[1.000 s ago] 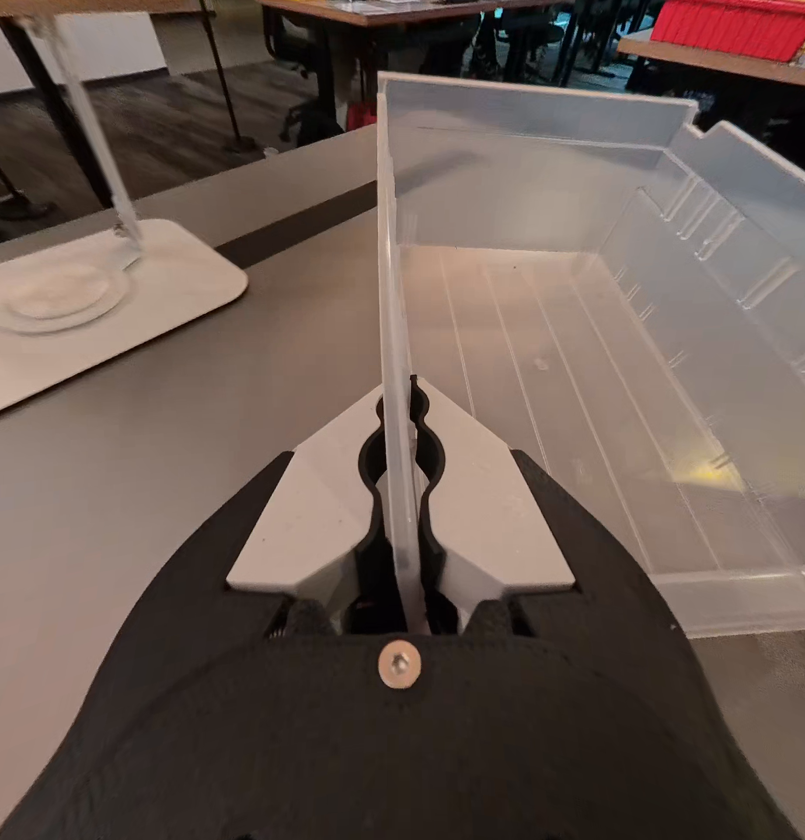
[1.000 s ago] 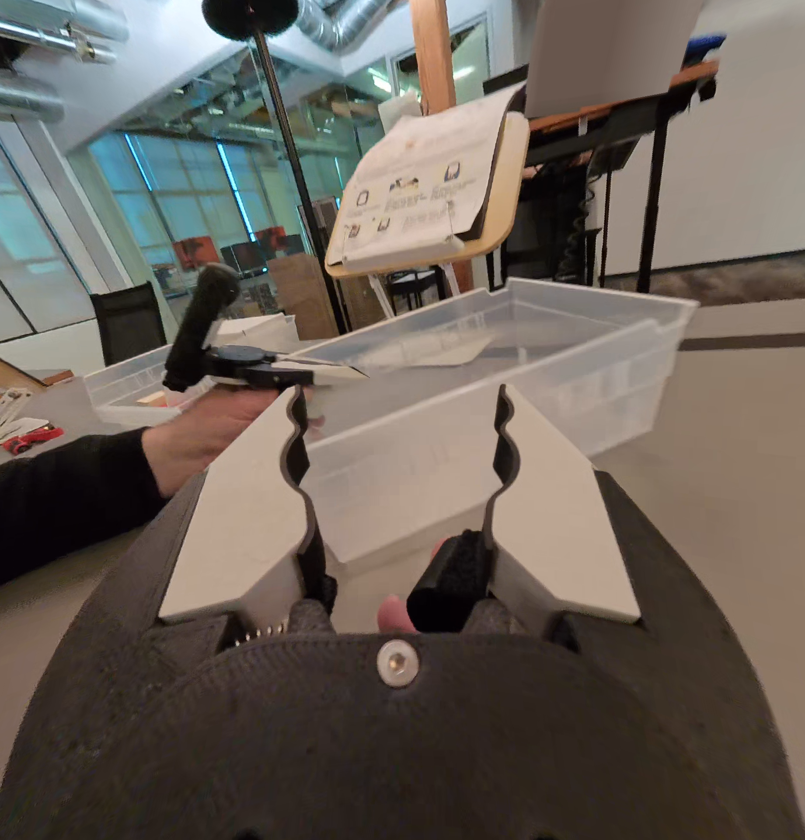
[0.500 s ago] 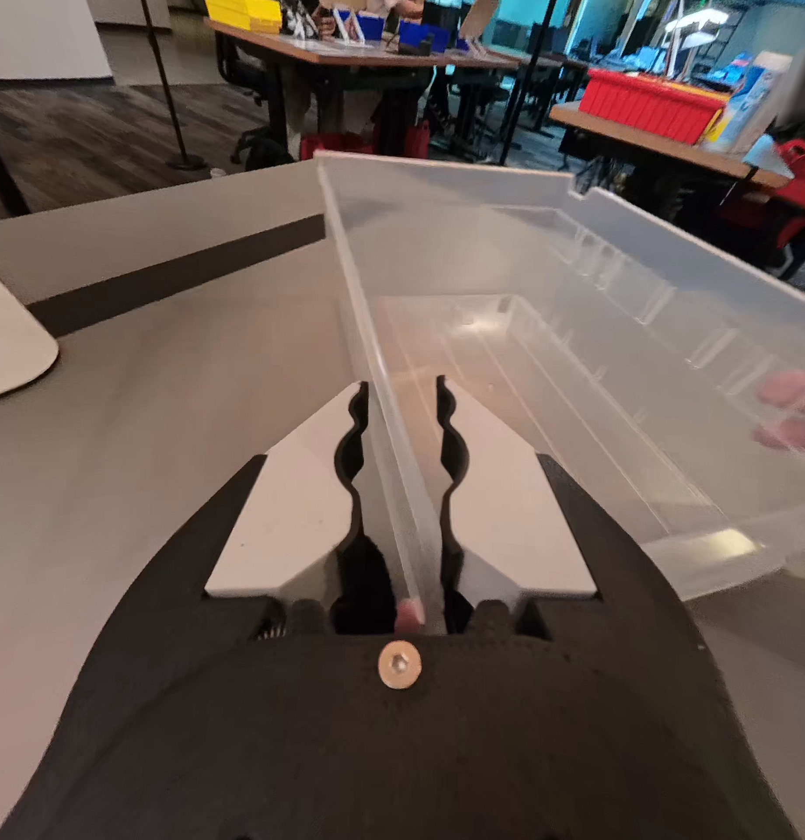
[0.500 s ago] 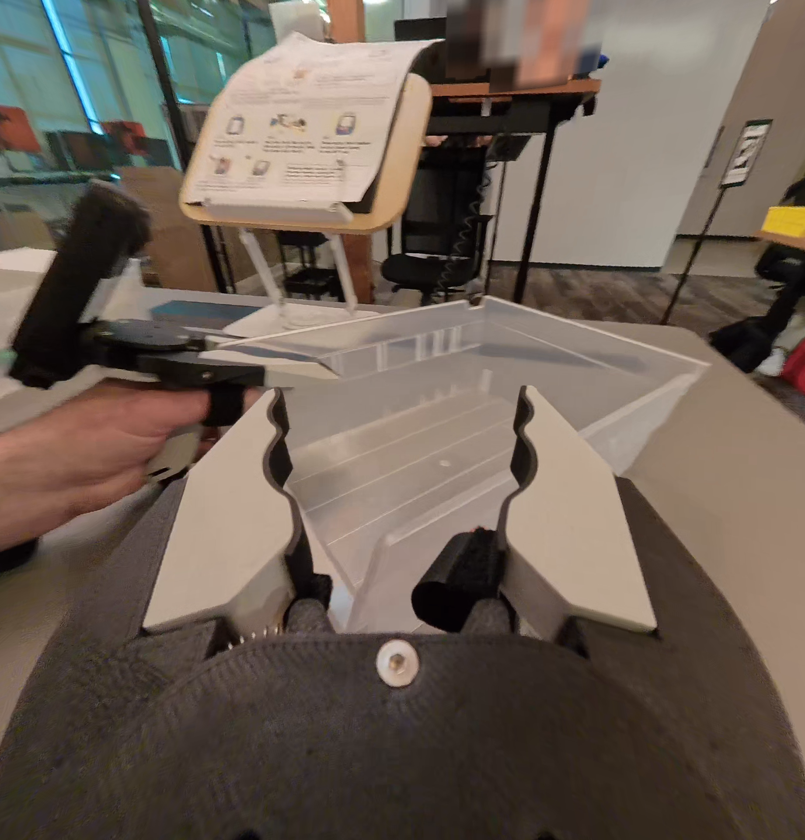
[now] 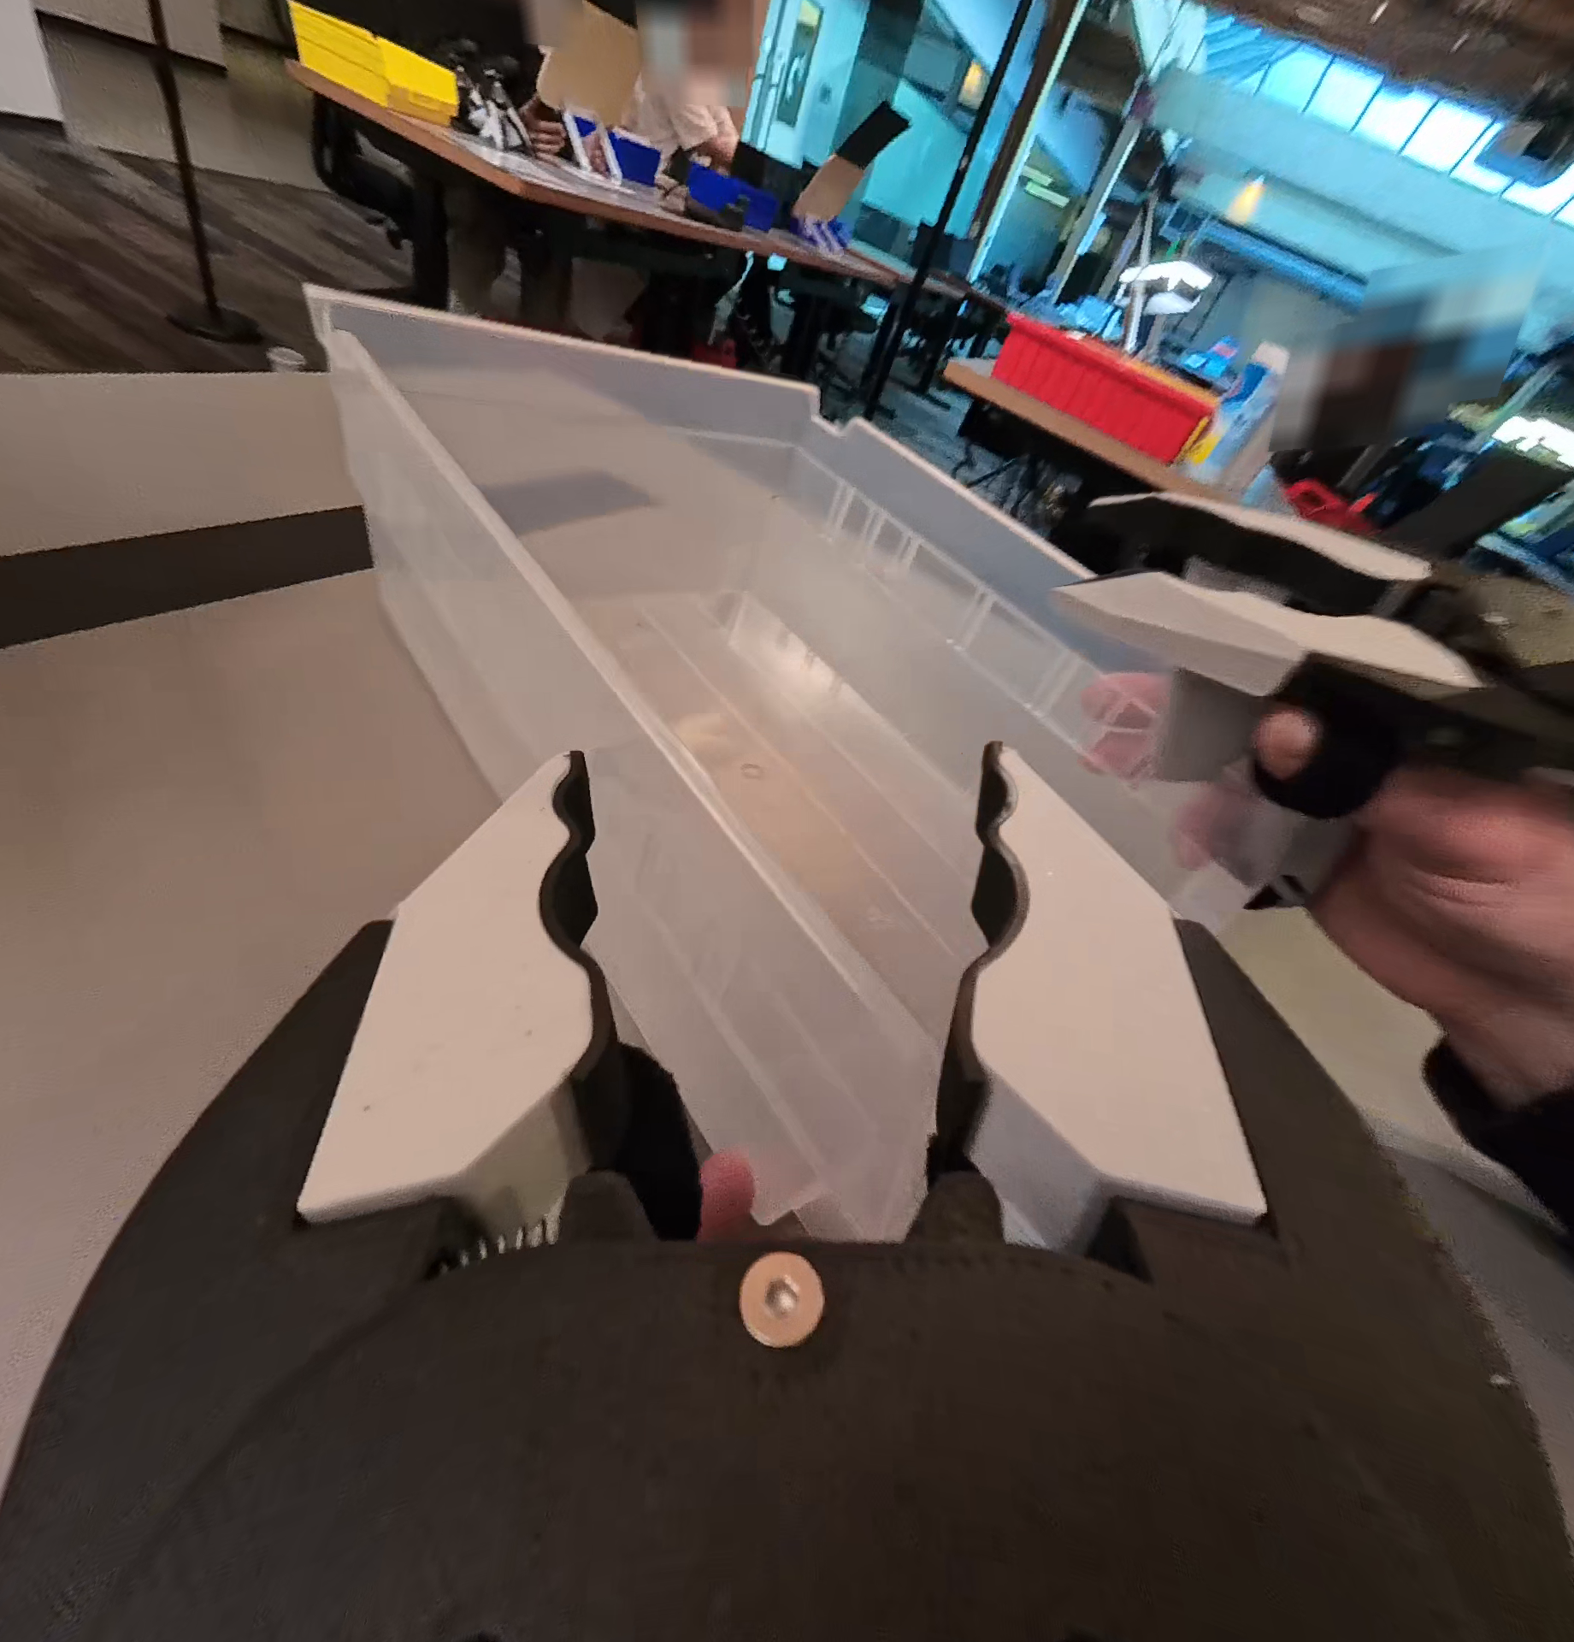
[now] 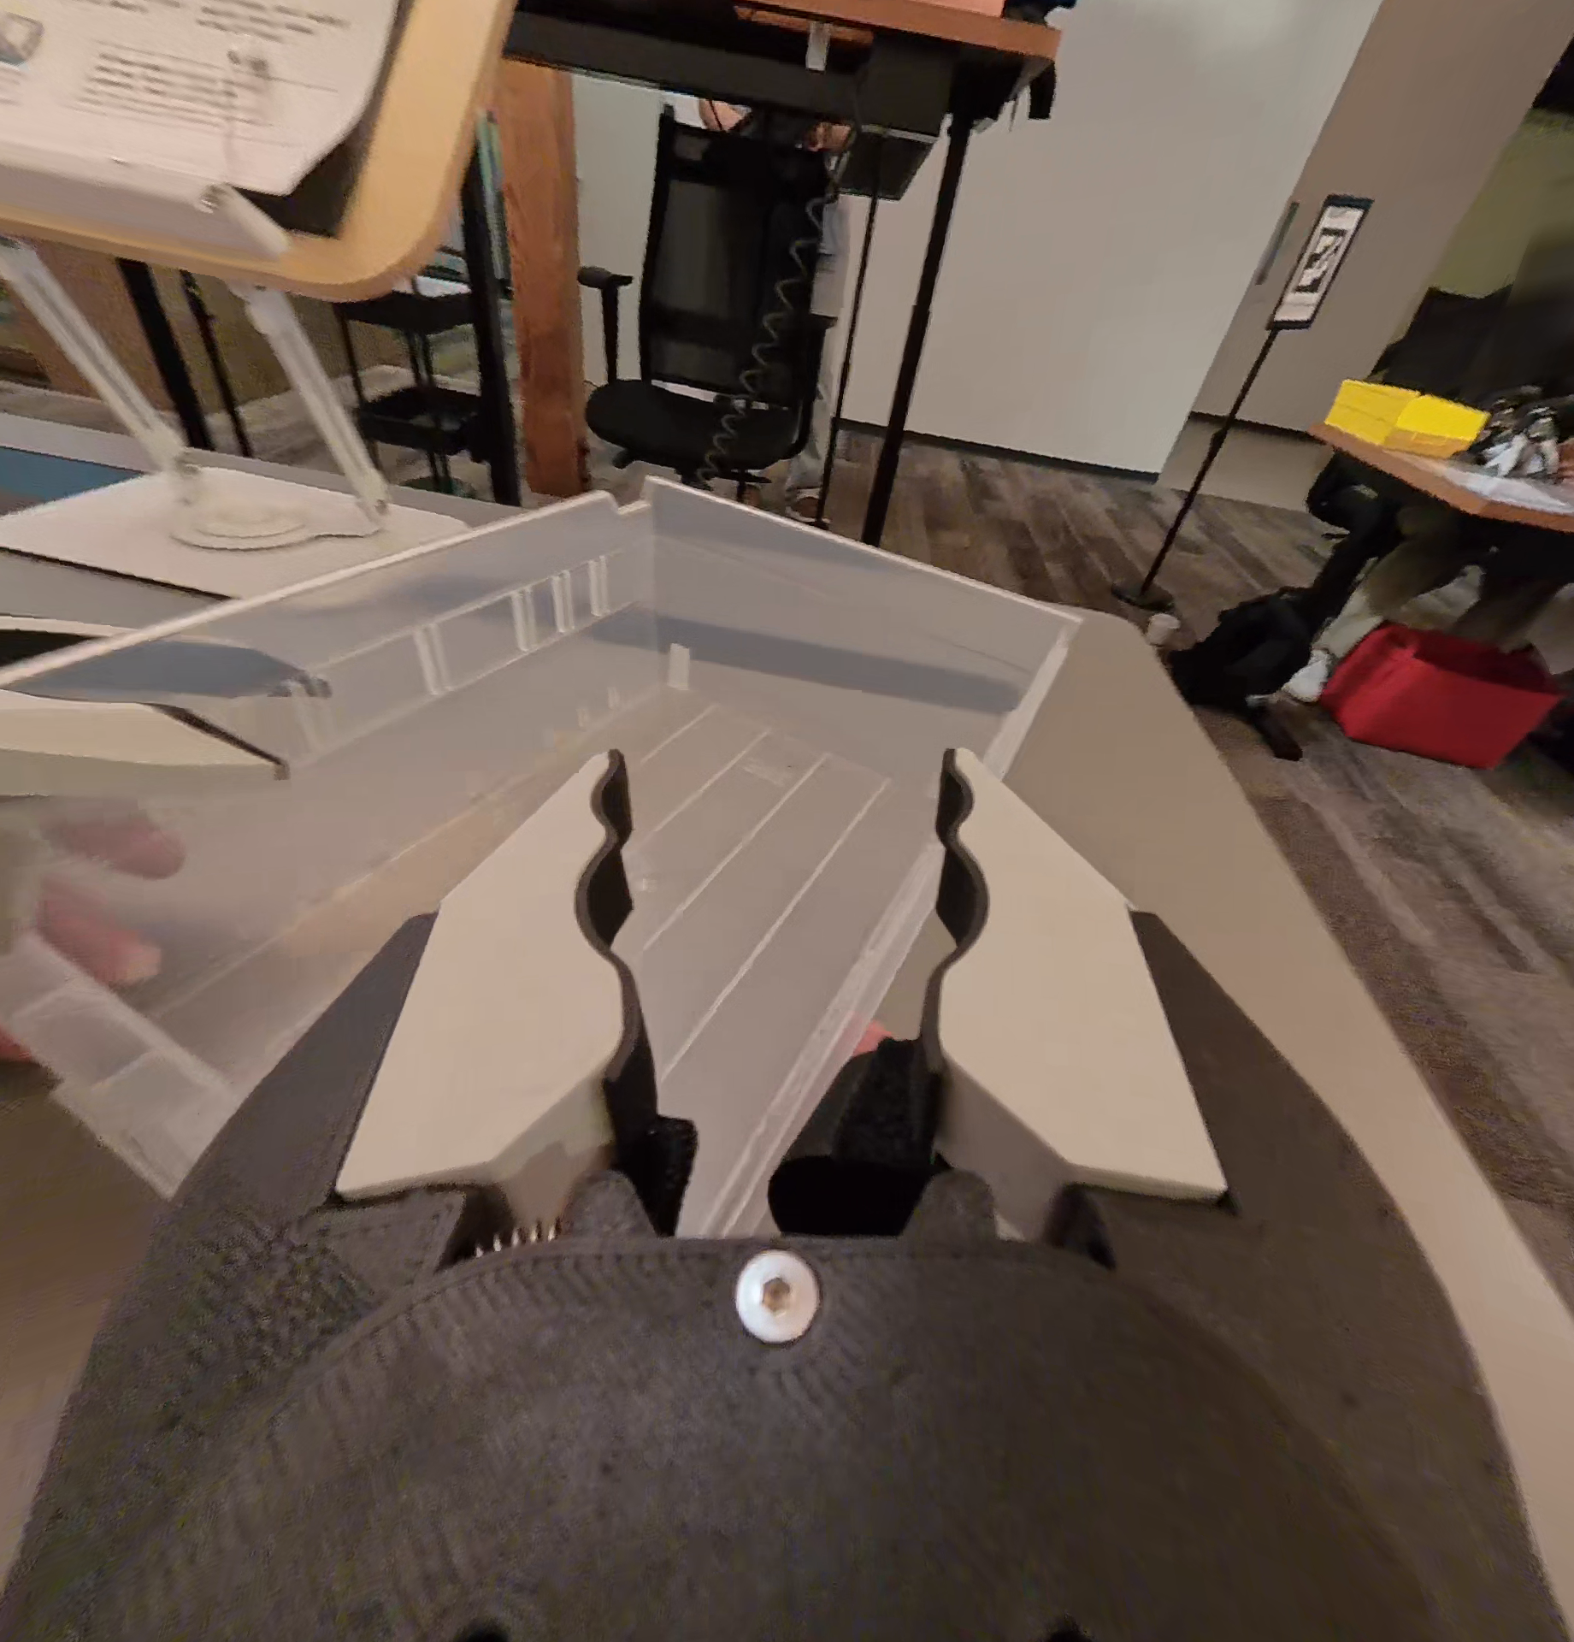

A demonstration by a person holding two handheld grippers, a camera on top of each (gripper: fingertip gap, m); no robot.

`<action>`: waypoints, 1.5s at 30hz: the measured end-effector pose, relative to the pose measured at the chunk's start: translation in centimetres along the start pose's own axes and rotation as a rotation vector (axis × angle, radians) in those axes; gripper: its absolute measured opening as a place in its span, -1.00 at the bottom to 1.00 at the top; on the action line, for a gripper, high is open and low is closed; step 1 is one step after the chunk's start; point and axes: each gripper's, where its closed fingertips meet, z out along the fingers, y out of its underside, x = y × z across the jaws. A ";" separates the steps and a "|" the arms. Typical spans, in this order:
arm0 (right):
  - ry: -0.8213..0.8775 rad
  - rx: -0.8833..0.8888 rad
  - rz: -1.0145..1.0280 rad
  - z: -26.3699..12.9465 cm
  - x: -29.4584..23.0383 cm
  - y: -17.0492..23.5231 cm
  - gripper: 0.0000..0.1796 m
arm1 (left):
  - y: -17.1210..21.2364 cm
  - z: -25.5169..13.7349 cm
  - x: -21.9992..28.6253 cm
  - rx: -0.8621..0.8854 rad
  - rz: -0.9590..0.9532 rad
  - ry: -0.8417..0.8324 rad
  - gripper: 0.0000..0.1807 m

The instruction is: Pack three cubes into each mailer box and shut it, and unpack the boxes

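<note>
An empty clear plastic bin (image 5: 588, 426) lies on the grey table (image 5: 143, 844). My left gripper (image 5: 783, 755) is open, its jaws wide apart on either side of the bin's left long wall, not touching it. My right gripper (image 6: 781, 757) is open, with a near corner of the bin (image 6: 854, 604) between its fingers. Each gripper shows in the other's view: the right gripper (image 5: 1081, 555) at the bin's right wall, the left gripper (image 6: 299, 724) at the bin's left wall. A hand's fingers show through the walls. No cubes or mailer boxes are in view.
A document stand with a white base (image 6: 223, 533) stands on the table beyond the bin. A black stripe (image 5: 143, 569) crosses the table. The table's edge (image 6: 1254, 844) runs close to the bin's right side. Other tables, an office chair and people are farther off.
My left gripper was shut on the bin's wall and has opened wide. My right gripper has moved in over the bin's corner. The bin has turned in both views.
</note>
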 end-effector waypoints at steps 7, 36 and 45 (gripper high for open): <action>0.059 0.009 -0.031 4.1 6.1 0.4 -0.55 | -0.8 2.9 1.1 0.050 -0.078 0.055 0.08; 0.256 0.256 -0.186 5.8 14.6 -4.3 -0.64 | -4.1 -8.1 1.1 0.326 0.177 -0.030 -0.15; 0.301 0.494 -0.587 -0.9 4.7 -12.6 -0.80 | -9.2 -27.1 -6.2 0.315 0.563 -0.521 -0.37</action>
